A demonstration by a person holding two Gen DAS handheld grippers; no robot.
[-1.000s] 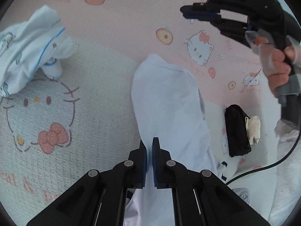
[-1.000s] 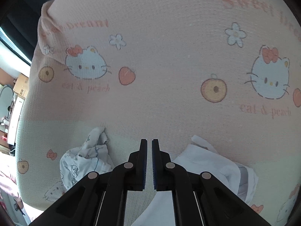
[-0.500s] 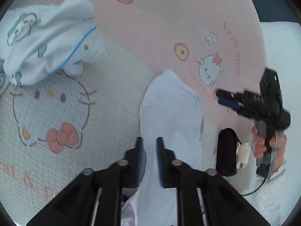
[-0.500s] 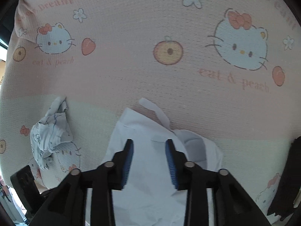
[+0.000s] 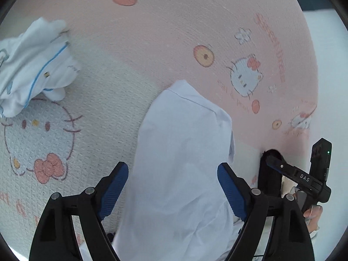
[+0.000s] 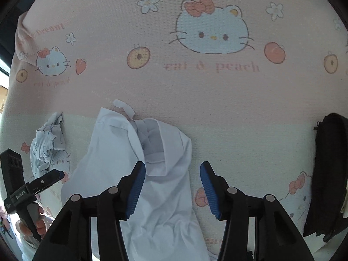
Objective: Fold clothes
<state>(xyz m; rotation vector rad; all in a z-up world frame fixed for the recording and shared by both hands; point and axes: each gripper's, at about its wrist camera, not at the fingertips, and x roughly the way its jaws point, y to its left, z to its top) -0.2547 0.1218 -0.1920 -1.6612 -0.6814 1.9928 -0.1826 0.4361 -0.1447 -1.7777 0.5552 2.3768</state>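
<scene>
A pale lavender garment (image 5: 182,152) lies folded lengthwise on the pink and cream cat-print bed cover (image 5: 165,32). My left gripper (image 5: 171,166) hangs over its near half. The jaws are opening wide, with the cloth below them and neither pad pressing it. In the right wrist view the same garment (image 6: 113,152) shows its collar end and a loose strap. My right gripper (image 6: 173,164) is over the garment's right edge, its jaws opening and nothing pinched. Each gripper shows in the other's view: the right gripper (image 5: 274,163) and the left gripper (image 6: 58,174), each held by a hand.
A crumpled white garment with blue trim (image 5: 32,69) lies at the far left, seen smaller as a printed heap (image 6: 47,150). A folded black item (image 6: 326,174) with a cream piece beside it lies to the right. A white surface (image 5: 326,54) borders the cover's right side.
Both grippers have gone from shut to wide apart. The right gripper has swung from above the far side of the cover down to the garment's near right edge. The left shifted slightly.
</scene>
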